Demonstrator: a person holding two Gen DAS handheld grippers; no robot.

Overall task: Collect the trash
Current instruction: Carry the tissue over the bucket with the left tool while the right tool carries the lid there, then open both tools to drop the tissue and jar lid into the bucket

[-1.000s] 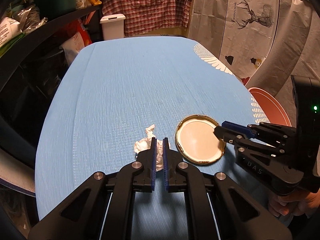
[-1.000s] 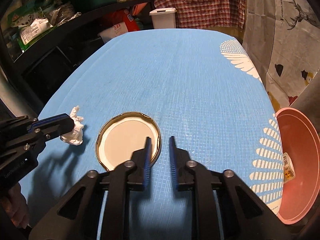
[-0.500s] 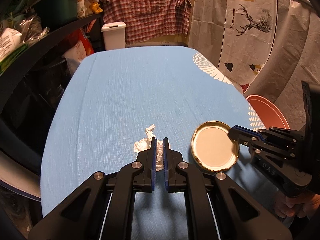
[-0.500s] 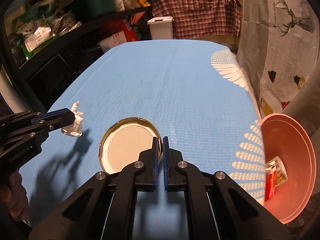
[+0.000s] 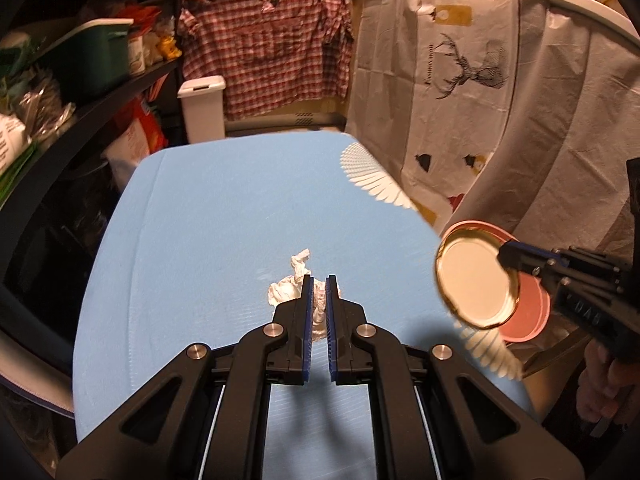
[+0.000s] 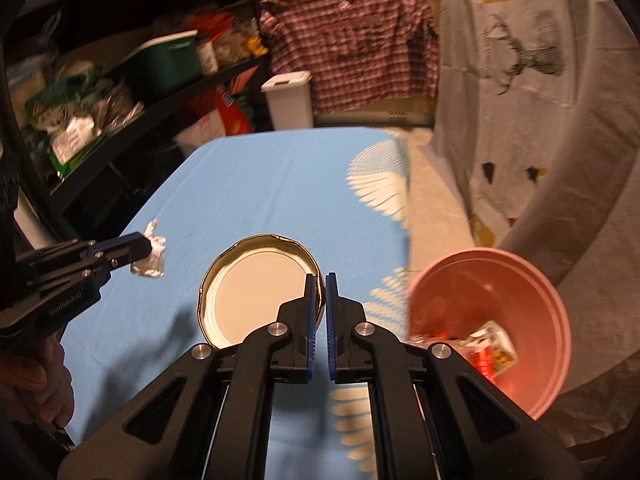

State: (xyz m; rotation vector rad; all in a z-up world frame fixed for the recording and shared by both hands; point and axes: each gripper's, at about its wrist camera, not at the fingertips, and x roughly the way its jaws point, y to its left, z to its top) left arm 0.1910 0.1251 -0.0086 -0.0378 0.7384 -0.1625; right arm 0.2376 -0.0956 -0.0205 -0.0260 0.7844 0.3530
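Blue table [image 5: 224,216], cluttered storeroom behind: both claws loaded, carry-to-bowl step.

Left claw [image 5: 318,300] is clenched on the tissue [image 5: 286,292], wad sticking out ahead of its tips, clear of the cloth. Right claw [image 6: 320,300] is clenched on the lid [image 6: 256,284] rim; lid hangs to its left, tilted, off the table. Pink bowl [image 6: 532,280] sits below the table edge, right of the right claw, wrappers [image 6: 488,346] already inside. Next, likely: swing the lid over the bowl mouth, release, then bring the tissue across. Watch the lid, its grip is only on the edge.
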